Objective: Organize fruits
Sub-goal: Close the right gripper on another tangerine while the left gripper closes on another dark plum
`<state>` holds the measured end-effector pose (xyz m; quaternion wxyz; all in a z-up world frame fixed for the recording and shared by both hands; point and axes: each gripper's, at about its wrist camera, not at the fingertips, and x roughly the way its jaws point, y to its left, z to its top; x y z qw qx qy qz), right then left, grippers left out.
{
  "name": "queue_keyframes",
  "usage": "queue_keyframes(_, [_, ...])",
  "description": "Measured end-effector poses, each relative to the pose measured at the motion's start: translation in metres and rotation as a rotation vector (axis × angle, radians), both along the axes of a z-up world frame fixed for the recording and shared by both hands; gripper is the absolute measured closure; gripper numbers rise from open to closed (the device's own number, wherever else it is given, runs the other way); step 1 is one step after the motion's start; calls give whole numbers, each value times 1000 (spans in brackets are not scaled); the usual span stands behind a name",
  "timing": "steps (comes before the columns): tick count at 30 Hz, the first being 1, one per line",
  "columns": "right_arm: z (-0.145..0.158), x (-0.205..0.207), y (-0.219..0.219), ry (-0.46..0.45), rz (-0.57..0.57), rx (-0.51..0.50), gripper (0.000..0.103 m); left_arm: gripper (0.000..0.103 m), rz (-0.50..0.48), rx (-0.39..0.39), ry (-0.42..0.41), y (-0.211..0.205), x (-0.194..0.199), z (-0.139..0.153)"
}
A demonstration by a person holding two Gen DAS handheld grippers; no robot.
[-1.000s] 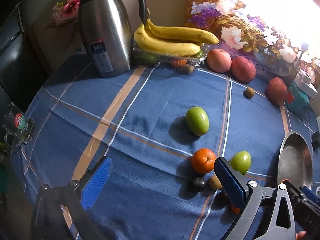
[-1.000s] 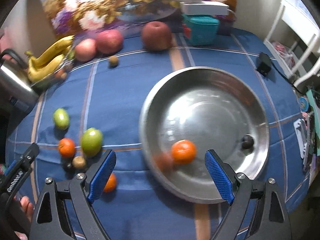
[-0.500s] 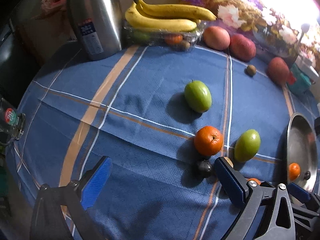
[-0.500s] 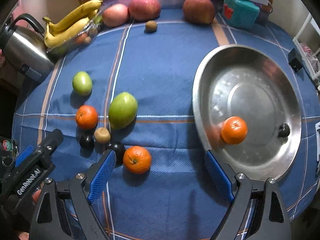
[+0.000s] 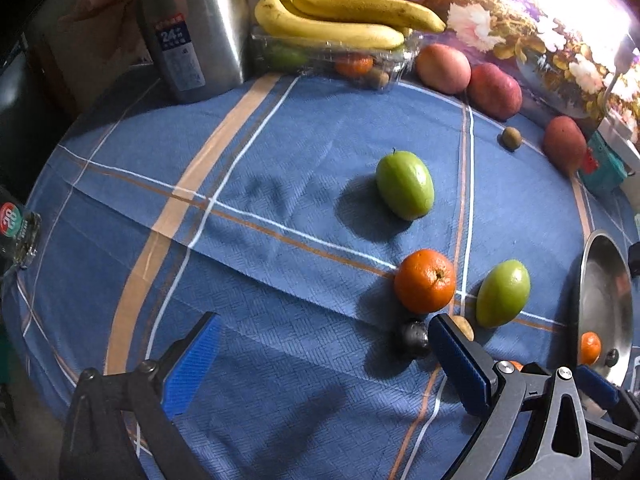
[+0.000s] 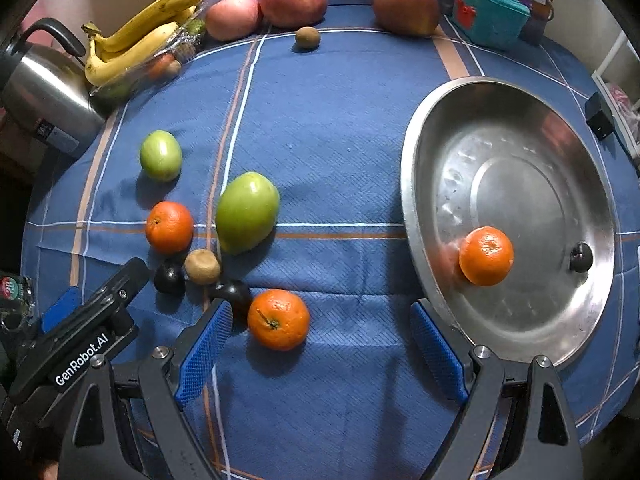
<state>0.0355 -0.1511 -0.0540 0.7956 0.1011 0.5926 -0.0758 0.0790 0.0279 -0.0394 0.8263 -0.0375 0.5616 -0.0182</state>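
Note:
A steel plate (image 6: pixel 440 128) on the right holds an orange (image 6: pixel 486 256) and a small dark fruit (image 6: pixel 581 257). My right gripper (image 6: pixel 320 344) is open and empty, low over the cloth, with a loose orange (image 6: pixel 279 319) just ahead between its fingers. Beyond lie a large green fruit (image 6: pixel 247 212), another orange (image 6: pixel 169 227), a kiwi (image 6: pixel 202 267), two dark fruits (image 6: pixel 169 277) and a small green fruit (image 6: pixel 160 155). My left gripper (image 5: pixel 320 360) is open and empty; the orange (image 5: pixel 425 280) and a dark fruit (image 5: pixel 412 338) sit by its right finger.
Bananas (image 5: pixel 332 20) lie on a clear box (image 5: pixel 332 60) at the back beside a steel thermos (image 5: pixel 192 28). Red apples (image 6: pixel 294 3), a kiwi (image 6: pixel 307 37) and a teal box (image 6: pixel 490 16) line the far edge. A black adapter (image 6: pixel 599 115) lies right of the plate.
My right gripper has swung left from over the plate to the loose orange. The orange in the plate has come to rest. My left gripper has moved forward and lower toward the fruit cluster.

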Motion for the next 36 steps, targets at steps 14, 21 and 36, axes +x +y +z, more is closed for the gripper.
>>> queue_keyframes(14, [14,2,4,-113,70,59,12,1,-9,-107,56,1,6,-5])
queue_keyframes(21, [-2,3,-1,-76,72,131,29,20,-44,-164,128,-11,7,-24])
queue_keyframes(36, [-25,7,14,-4,129,151,57,52,-72,-237,120,-30,14,-21])
